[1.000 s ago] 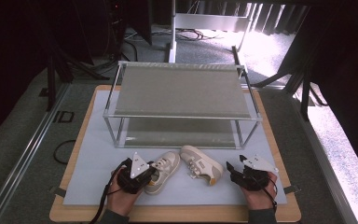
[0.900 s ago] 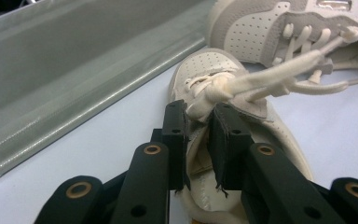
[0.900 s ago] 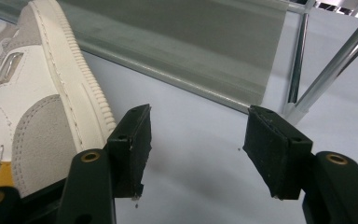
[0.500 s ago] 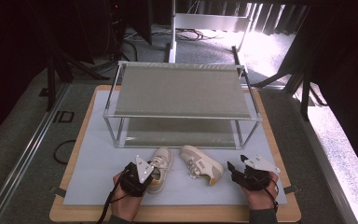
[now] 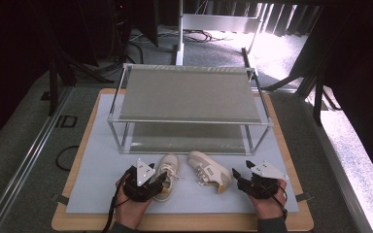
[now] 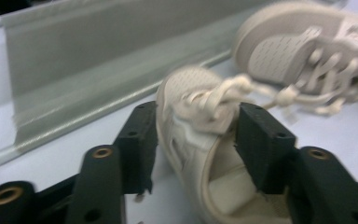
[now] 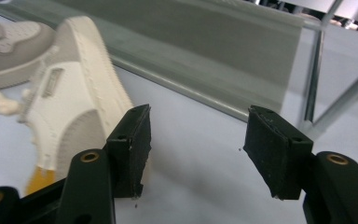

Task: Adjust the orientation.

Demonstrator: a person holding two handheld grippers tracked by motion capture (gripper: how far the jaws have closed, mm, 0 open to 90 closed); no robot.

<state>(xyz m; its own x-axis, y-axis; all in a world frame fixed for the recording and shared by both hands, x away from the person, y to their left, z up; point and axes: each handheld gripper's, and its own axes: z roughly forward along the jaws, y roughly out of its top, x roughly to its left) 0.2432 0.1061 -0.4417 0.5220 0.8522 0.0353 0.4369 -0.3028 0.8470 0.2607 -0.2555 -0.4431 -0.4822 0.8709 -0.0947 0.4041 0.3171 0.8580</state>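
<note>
A: The left claw point(image 6: 193, 140) has just been opening. Its jaws now straddle the left shoe point(image 6: 200, 154), one pad outside the shoe's wall, the other over the opening, and a gap shows on both sides, so nothing is gripped.

B: And the right claw point(image 7: 193, 149)?

A: Spread wide and empty. The right shoe point(image 7: 70, 107) lies just off its left jaw, tipped onto its side with the sole facing that jaw. Bare mat point(image 7: 196, 130) lies between the pads.

B: What could go wrong from here?

A: I'd say the laces point(image 6: 223, 95). They sit right at the left claw's tips, and a loop could catch on a pad as the claw backs off and drag the shoe askew. The inner pad could also hook the collar (it reaches well into the opening).

B: On the right side?

A: If that claw closes where it is, it takes nothing, or it clips the sole edge and shoves the shoe toward the other one. The two shoes lie close together, so one nudge moves both.

B: The surface?

A: A pale mat on a wooden board point(image 5: 73, 225), smooth, so the shoes would slide easily. Just beyond both claws stands a two-tier metal rack point(image 5: 189, 94). Past it the room is dark, with bright light on the floor at far right.
</note>
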